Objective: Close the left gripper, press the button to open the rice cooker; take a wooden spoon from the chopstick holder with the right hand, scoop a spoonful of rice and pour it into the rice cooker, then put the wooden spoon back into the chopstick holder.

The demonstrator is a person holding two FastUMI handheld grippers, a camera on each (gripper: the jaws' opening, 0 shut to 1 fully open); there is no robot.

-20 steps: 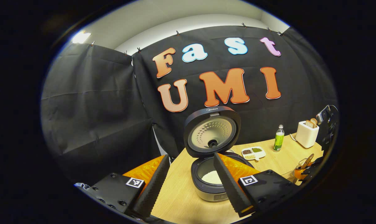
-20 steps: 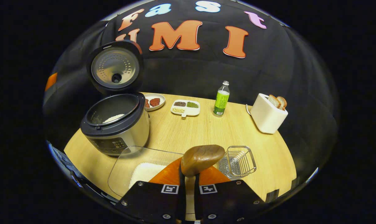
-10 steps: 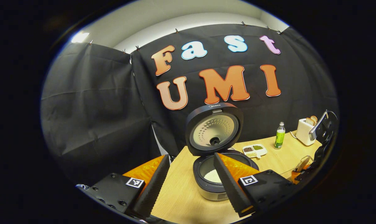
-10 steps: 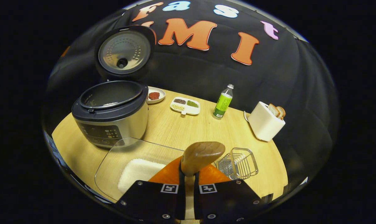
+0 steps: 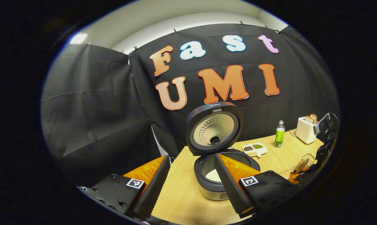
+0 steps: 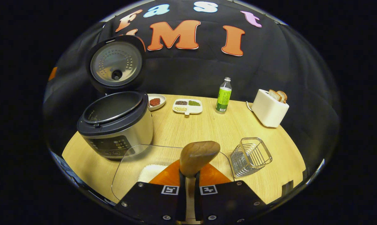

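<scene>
Your right gripper (image 6: pixel 188 184) has its two black fingers pressed in on the handle of the brown wooden spoon (image 6: pixel 199 156), whose rounded bowl stands up just above the fingertips. Below the spoon lies the clear glass rectangular dish (image 6: pixel 126 168) with a heap of white rice (image 6: pixel 151 172) in it. Just right of that dish stands the wire chopstick holder (image 6: pixel 250 156), a small metal basket on the light wooden table (image 6: pixel 200 128).

Your left gripper (image 5: pixel 188 184) is spread wide, its ridged black fingers well apart and touching nothing. Between and beyond them sits the silver and black round rice cooker (image 5: pixel 219 175), lid (image 5: pixel 215 128) standing upright and open, with white rice in the bottom of the pot.

Farther back on the table are a green-labelled plastic bottle (image 6: pixel 223 95), a white toaster (image 6: pixel 269 107) holding bread slices, and a white divided dish of beans (image 6: pixel 187 107).
</scene>
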